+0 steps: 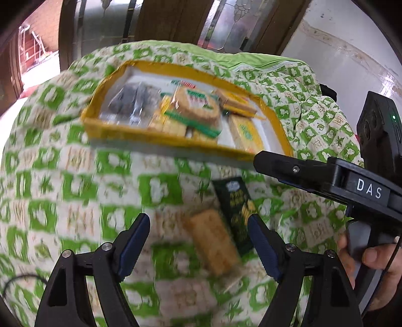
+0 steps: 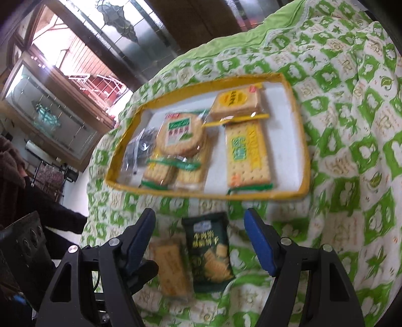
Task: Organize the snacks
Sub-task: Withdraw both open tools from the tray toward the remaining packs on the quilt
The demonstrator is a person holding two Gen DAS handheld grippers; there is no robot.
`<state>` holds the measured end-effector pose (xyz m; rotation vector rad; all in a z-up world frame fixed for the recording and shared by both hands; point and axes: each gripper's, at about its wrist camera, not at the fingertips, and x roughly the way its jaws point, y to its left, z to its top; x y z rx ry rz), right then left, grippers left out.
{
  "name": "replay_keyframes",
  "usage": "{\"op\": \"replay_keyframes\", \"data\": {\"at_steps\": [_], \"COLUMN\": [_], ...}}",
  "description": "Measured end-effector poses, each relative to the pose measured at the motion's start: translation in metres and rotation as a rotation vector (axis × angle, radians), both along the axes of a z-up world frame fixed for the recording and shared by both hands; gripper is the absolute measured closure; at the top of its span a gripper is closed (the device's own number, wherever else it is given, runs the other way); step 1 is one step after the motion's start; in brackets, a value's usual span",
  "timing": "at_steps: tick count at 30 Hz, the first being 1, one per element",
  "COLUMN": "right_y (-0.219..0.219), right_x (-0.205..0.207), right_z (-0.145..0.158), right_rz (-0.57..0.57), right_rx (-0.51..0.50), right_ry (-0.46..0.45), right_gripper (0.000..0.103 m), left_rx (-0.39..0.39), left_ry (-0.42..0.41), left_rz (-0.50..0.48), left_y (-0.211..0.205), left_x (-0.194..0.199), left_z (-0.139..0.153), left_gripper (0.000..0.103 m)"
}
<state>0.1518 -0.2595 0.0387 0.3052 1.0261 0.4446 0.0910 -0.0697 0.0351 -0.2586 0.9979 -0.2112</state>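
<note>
Two snacks lie side by side on the cloth in front of a yellow-rimmed tray (image 1: 160, 140) (image 2: 299, 151): a dark green packet (image 1: 233, 211) (image 2: 208, 251) and a clear-wrapped cracker pack (image 1: 213, 244) (image 2: 170, 269). My left gripper (image 1: 198, 221) hovers open over the cracker pack, touching nothing. My right gripper (image 2: 199, 216) is open above the green packet with nothing gripped; in the left wrist view the right gripper (image 1: 263, 164) reaches in from the right. The tray holds several cracker packs and a dark snack in clear wrap (image 2: 140, 151).
A green-and-white patterned cloth (image 1: 75, 188) (image 2: 351, 125) covers the table, bunched at the back and right. A hand (image 1: 377, 254) holds the right tool. Wooden doors with glass panels (image 1: 176, 20) stand behind. A dark sleeve (image 2: 57, 216) is at the left.
</note>
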Motion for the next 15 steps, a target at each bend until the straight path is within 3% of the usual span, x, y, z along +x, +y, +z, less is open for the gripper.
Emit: {"op": "replay_keyframes", "data": {"at_steps": [8,11,15], "right_y": [0.015,0.023,0.033], "right_x": [-0.002,0.003,0.004], "right_z": [-0.020,-0.035,-0.043], "right_rz": [0.072,0.084,0.098], "right_rx": [-0.008,-0.021,-0.109], "right_ry": [0.071,0.112,0.103], "right_gripper": [0.036,0.039,0.039], "left_rx": [-0.051,-0.049,-0.046], "left_ry": [0.018,0.022,0.032], "left_rz": [0.016,0.006,0.000], "left_y": [0.001,-0.003,-0.007], "left_x": [-0.018,-0.021,-0.021], "left_z": [-0.014,-0.018,-0.020], "left_gripper": [0.021,0.034,0.043]}}
